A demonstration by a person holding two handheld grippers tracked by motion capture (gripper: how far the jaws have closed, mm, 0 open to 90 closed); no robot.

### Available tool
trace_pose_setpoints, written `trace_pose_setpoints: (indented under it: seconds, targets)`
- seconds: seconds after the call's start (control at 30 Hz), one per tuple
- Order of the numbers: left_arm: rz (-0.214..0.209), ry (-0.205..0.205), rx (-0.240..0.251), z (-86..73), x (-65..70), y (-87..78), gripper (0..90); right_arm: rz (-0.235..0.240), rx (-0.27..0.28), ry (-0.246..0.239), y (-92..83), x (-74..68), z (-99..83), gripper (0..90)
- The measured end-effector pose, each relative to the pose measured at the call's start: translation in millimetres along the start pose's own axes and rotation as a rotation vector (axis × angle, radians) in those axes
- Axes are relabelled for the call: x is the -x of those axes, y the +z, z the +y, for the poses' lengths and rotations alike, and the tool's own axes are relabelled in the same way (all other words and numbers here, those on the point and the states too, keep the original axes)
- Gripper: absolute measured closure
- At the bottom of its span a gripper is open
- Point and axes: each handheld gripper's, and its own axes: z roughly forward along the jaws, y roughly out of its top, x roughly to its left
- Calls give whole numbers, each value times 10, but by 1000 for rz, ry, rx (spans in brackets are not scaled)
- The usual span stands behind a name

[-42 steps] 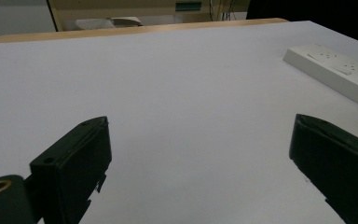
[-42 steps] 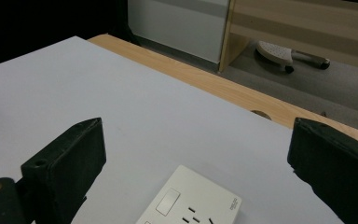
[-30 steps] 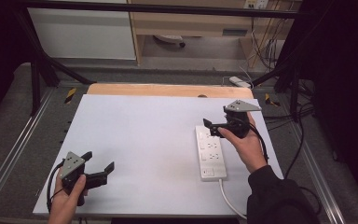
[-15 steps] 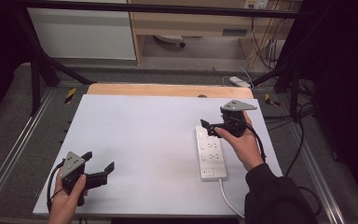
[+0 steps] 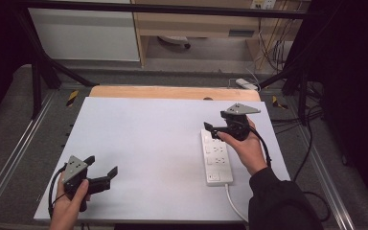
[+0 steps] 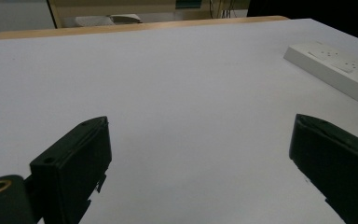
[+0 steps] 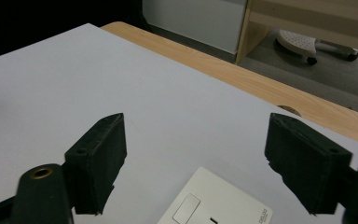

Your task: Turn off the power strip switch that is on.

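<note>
White surface (image 5: 148, 139): a pale sheet covering most of the table in the high view, with a strip of bare wood (image 5: 172, 92) showing along its far edge at the upper middle of the frame.
Power strip (image 5: 216, 157): white, lying flat at the right of centre in the high view, long axis running up and down the frame; several sockets on its top face and a switch near its lower end.
Cord (image 5: 234, 205): white, leaving the lower end of the power strip and running to the bottom edge of the frame.
Left gripper (image 5: 102, 170): at the lower left of the high view, held in the person's left hand (image 5: 69, 206), low over the surface and well apart from the power strip; its jaws stand wide apart with nothing between them. In the left gripper view the two black jaws frame bare white surface, and the power strip sits at the upper right of that frame.
Right gripper (image 5: 210, 129): at the right of centre in the high view, held in the right hand (image 5: 247, 149) above the far end of the power strip, grey plate on top; jaws spread wide, nothing held. In the right gripper view the strip's end shows at the bottom middle, between the jaws and below them.
Sleeve (image 5: 278, 201): dark, at the lower right of the high view.
Beyond the table: grey floor, a light cabinet, loose cables at the upper right.
</note>
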Motion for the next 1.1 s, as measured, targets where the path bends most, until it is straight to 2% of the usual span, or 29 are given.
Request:
trace_pose_setpoints:
  seconds: [0.2,0.7,0.93,1.1]
  targets:
    - [1,0,0,-1,1,1,57,7,10,-3,16,-14,-4,355]
    - [1,2,0,-1,2,1,57,28,-3,-33,87,-20,-47,705]
    - [0,4,-1,-1,1,-1,57,40,-17,-43,133,-23,-66,831]
    - [0,4,-1,-1,0,-1,57,45,-31,-47,163,-14,-87,889]
